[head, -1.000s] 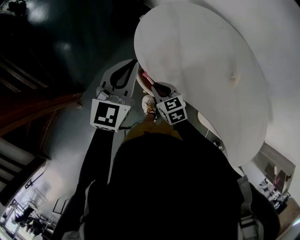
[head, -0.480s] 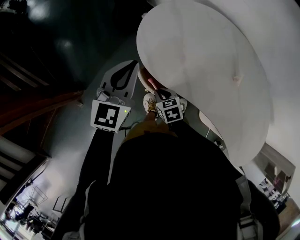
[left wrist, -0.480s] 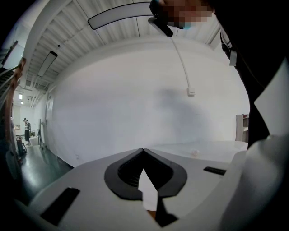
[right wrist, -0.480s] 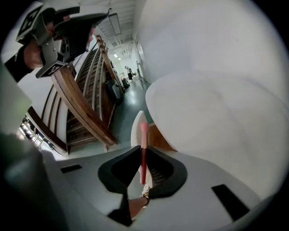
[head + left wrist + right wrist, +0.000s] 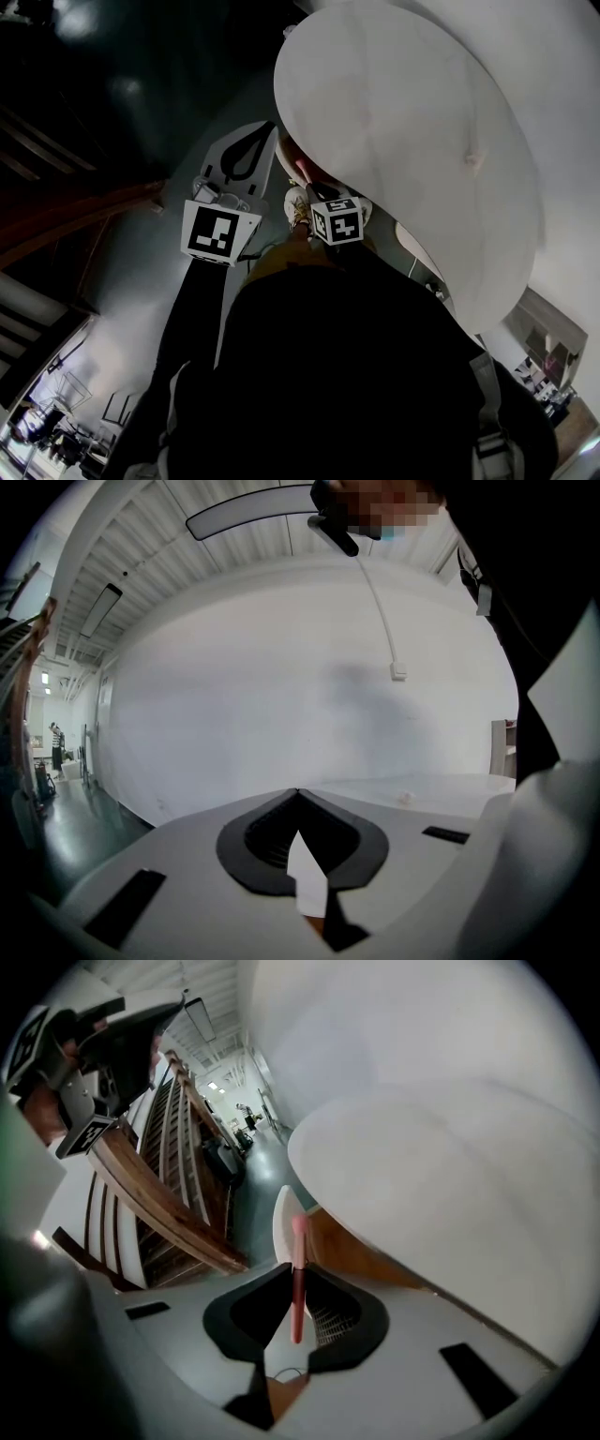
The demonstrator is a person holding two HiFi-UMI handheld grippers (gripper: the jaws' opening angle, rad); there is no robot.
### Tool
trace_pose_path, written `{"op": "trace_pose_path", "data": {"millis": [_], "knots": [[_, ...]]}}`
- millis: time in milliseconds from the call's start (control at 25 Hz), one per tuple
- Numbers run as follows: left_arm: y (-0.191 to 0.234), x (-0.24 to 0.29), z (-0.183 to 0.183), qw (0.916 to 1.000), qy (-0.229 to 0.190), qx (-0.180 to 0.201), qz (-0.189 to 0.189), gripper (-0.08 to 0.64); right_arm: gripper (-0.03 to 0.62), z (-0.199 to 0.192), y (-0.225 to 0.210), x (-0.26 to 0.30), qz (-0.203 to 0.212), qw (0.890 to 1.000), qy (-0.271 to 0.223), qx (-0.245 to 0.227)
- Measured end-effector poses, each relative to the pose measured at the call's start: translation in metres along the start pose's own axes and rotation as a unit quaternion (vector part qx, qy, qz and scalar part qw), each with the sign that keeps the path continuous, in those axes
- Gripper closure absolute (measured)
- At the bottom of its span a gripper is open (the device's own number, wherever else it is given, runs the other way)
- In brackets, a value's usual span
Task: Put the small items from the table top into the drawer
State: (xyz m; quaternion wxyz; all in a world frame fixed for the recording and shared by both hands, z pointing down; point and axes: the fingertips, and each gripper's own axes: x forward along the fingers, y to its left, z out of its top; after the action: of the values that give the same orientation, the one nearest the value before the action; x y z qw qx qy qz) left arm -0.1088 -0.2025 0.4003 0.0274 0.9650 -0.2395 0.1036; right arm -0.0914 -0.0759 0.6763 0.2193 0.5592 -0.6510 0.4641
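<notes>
Pink and dark red, a slim pen-like stick (image 5: 298, 1283) is pinched between the black pads of my right gripper (image 5: 292, 1271), whose jaws are closed on its lower half. It stands upright past the jaw tips, and its rounded pink end shows against the white front of the drawer (image 5: 279, 1227). That gripper tilts down toward the drawer.

The drawer stands pulled out from under the round white table top (image 5: 450, 1176). Brown wood (image 5: 361, 1260) shows between its white front and the table's edge. I cannot see inside it from any view, so I cannot tell what it holds, nor whether the stick's tip is already over the opening or just before it.

My left gripper (image 5: 298, 795) is held beside the right one, just apart from it, pointing nearly level over the table edge. Its jaws are pressed together at the tips with nothing between them.

Farther out, one small pale item (image 5: 472, 157) lies alone on the table top, well apart from both grippers and from the drawer. It is too small for me to name. In the left gripper view a thin white cable with a small white plug (image 5: 397, 672) hangs before the pale wall.

Beyond the drawer lies a dark floor (image 5: 246, 1180), and a wooden stair rail (image 5: 164, 1199) slants along it toward a bright room at the back.
</notes>
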Motion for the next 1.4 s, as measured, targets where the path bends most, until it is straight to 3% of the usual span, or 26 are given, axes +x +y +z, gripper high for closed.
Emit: {"op": "trace_pose_path", "data": {"millis": [240, 320, 560, 1040, 1200, 1400], "knots": [[0.0, -0.002, -0.001, 1.0, 0.0, -0.001, 0.0, 0.548, 0.526, -0.003, -0.011, -0.001, -0.01, 0.996, -0.013, 0.085], [-0.001, -0.002, -0.002, 1.0, 0.002, -0.001, -0.001, 0.548, 0.474, -0.002, -0.015, -0.001, -0.011, 0.994, -0.025, 0.106], [-0.003, 0.002, 0.0, 1.0, -0.001, 0.001, -0.004, 0.548, 0.456, 0.004, -0.018, -0.004, -0.008, 0.993, -0.036, 0.114], [-0.005, 0.009, 0.004, 1.0, -0.001, 0.0, -0.01, 0.548, 0.457, 0.008, -0.012, -0.009, 0.004, 0.995, -0.035, 0.096], [-0.005, 0.01, 0.008, 0.9998, -0.009, 0.009, -0.012, 0.548, 0.457, 0.022, 0.003, -0.016, 0.023, 0.997, -0.05, 0.058], [-0.006, 0.012, 0.015, 0.9996, -0.019, 0.013, -0.014, 0.548, 0.457, 0.064, 0.021, -0.037, 0.039, 0.993, -0.109, -0.011]]}}
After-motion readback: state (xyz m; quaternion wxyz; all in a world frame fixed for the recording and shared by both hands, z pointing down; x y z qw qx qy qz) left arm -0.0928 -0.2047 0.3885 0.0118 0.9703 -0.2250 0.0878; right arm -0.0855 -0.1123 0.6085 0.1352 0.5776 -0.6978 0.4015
